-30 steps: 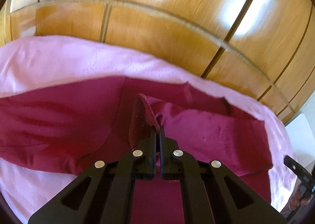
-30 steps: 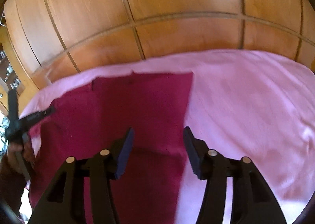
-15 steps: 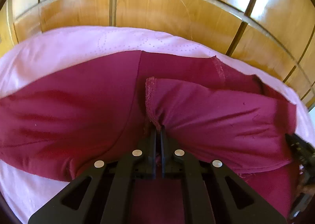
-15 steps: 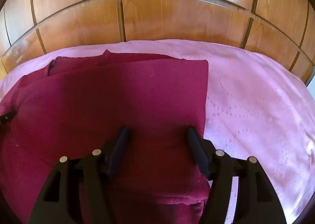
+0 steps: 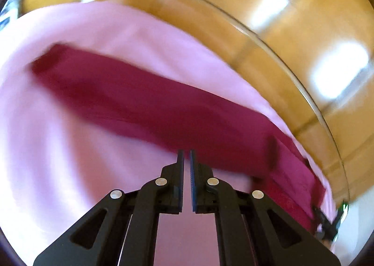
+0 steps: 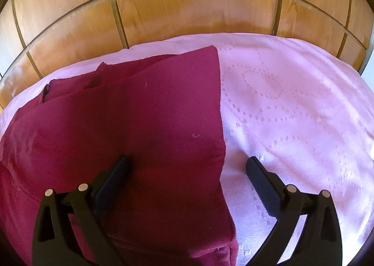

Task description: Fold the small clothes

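Support is a bed with a pink bedspread (image 6: 292,111), woven dotted pattern showing in the right wrist view. Wooden panelled headboard (image 6: 187,9) runs along its 12 o'clock edge. Directly on the spread: one dark red garment (image 6: 131,130), folded in layers, covering the 9 o'clock half of that view, straight edge running 12 to 6. Left wrist view is blurred: same garment (image 5: 163,107) as a band from 10 to 4 o'clock.

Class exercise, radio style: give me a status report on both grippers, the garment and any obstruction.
Left gripper shut, empty, over the pink bedspread. Right gripper open, jaws just widened, straddling the garment's edge. Dark red garment folded, flat. Nothing in the way.
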Motion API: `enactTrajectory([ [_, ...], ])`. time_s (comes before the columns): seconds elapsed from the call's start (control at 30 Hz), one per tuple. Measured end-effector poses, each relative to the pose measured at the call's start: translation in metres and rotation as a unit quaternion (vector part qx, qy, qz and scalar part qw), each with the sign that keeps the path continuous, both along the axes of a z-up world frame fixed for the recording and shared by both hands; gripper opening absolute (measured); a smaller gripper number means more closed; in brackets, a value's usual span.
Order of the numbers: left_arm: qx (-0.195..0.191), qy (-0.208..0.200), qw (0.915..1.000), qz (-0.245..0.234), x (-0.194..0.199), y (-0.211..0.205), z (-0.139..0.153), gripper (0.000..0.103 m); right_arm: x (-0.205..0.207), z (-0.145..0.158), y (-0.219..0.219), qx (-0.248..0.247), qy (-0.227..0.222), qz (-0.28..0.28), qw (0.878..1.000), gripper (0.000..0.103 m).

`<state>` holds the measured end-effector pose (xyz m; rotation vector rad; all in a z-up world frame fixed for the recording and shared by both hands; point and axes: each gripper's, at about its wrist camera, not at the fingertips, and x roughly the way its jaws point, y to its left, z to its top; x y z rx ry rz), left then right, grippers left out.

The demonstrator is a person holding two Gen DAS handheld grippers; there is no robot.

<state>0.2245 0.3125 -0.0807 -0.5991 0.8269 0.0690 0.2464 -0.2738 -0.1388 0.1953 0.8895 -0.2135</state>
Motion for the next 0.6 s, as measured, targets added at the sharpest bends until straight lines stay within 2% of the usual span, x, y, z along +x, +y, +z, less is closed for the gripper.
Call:
enactTrajectory([
  [0.03,-0.008,0.003,0.9994,0.034,-0.007,0.024,-0.004,0.005,0.000,0.001,0.001,-0.002,0.000,0.000,1.000,0.100],
  [0.07,-0.012,0.004,0.9985,0.053,-0.010,0.038,-0.005,0.016,0.000,0.001,0.002,-0.005,0.000,-0.001,1.000,0.100],
  [0.1,-0.018,0.004,0.9969,0.077,-0.015,0.054,-0.007,0.022,0.000,0.002,0.003,-0.007,0.000,-0.001,1.000,0.100],
  [0.13,-0.026,0.002,0.9951,0.095,-0.018,0.068,-0.009,0.024,0.000,0.002,0.004,-0.011,0.000,-0.002,1.000,0.100],
  [0.23,-0.066,0.004,0.9861,0.152,-0.024,0.110,-0.016,0.024,0.000,0.004,0.005,-0.017,0.000,-0.004,1.000,0.100],
  [0.33,-0.099,0.003,0.9787,0.179,-0.021,0.135,-0.024,0.024,0.001,0.005,0.005,-0.022,0.000,-0.005,1.000,0.100],
  [0.47,-0.116,0.009,0.9740,0.194,-0.010,0.152,-0.032,0.024,0.001,0.006,0.007,-0.028,0.000,-0.005,1.000,0.100],
  [0.6,-0.113,0.012,0.9721,0.205,0.002,0.159,-0.038,0.024,0.001,0.006,0.007,-0.028,0.000,-0.006,1.000,0.100],
])
